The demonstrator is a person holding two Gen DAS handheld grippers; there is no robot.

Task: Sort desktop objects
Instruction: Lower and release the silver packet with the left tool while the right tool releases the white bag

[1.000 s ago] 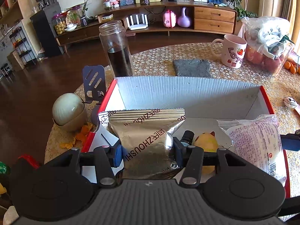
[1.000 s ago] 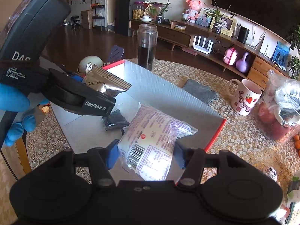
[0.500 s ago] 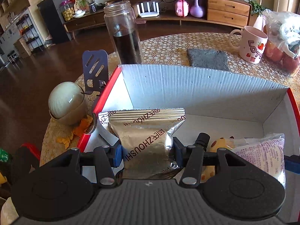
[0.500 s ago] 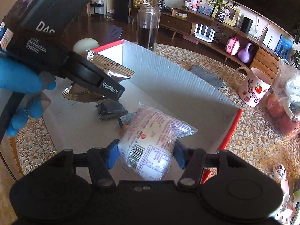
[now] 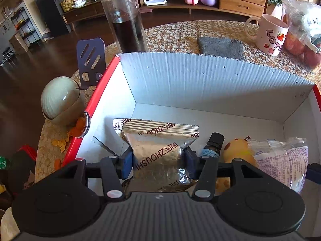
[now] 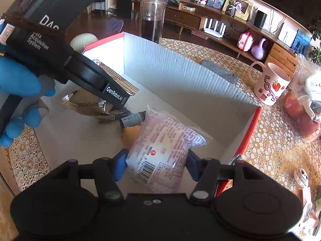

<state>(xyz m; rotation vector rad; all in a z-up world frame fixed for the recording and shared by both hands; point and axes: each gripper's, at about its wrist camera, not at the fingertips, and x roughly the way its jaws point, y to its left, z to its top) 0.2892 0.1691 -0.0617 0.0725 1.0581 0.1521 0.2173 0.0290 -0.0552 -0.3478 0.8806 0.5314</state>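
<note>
The left gripper [image 5: 158, 159] is matte black plastic, with a ribbed grey-black body at the bottom of its own view and two round raised discs at the sides. Two flat black link arms each carry a silver screw head, and its fingers [image 5: 127, 160] end in blue pads. The right gripper [image 6: 156, 165] has the same build: black shell, round side discs, silver screws on the link arms, two small bolts at the middle, and blue pads. From the right camera, the left gripper's housing shows white lettering, "Data Acquisition System" and "GenRobot.AI". The hand [image 6: 18, 92] around it wears a bright blue glove.
</note>
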